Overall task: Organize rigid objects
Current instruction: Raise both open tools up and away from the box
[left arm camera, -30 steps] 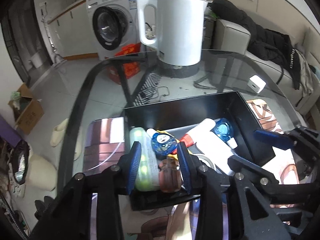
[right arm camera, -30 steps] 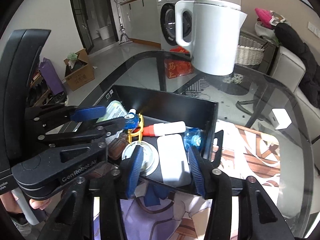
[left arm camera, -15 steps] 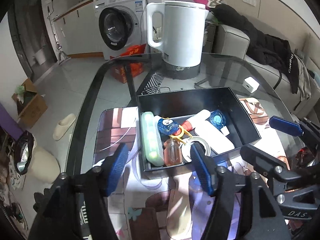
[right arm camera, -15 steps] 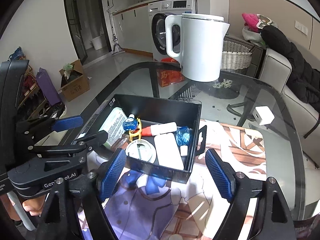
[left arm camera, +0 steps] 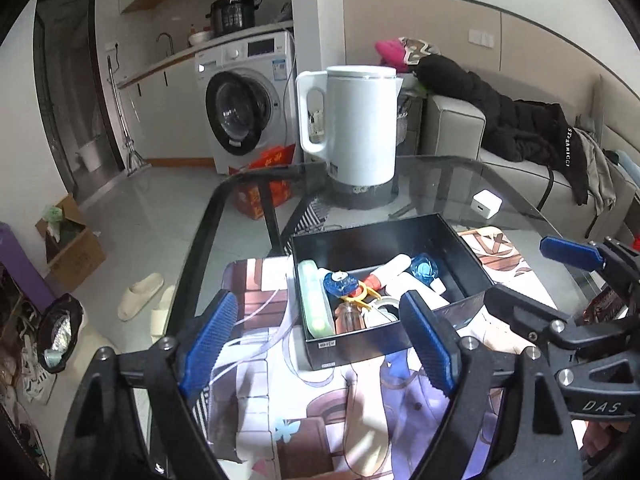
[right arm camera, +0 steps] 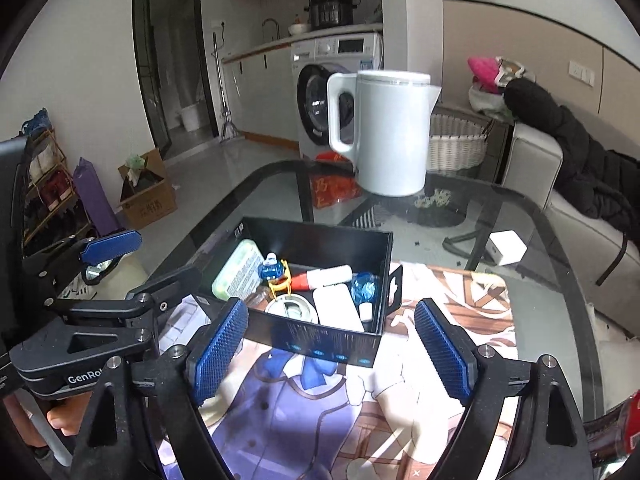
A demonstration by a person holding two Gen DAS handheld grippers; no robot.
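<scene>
Left wrist view is showing me my left gripper (left arm camera: 320, 340) with its blue-padded jaws opening wide and gripping nothing; only the printed mat (left arm camera: 304, 408) is lying between them. The open black rectangular box (left arm camera: 360, 346) is sitting on that mat, just beyond the fingertips. Inside the box I am seeing a pale green oblong case (left arm camera: 314, 300) along its left wall, a blue round cap (left arm camera: 340, 283) beside it, a white tube with a red end (left arm camera: 386, 271) and a blue faceted bottle (left arm camera: 424, 269) toward the right wall. My right gripper (left arm camera: 532, 280) is showing to the right of the box, empty too.

The right wrist view is giving me what the first cannot: the box's right-hand wall with its cut-out handle (right arm camera: 396, 284), a white flat slab (right arm camera: 336, 307) and a round silvery lid (right arm camera: 291, 307) in the near part. The right gripper (right arm camera: 340, 346) is opening around bare mat. The white electric kettle (right arm camera: 390, 132) is standing behind the box on the glass table (right arm camera: 532, 240).
</scene>
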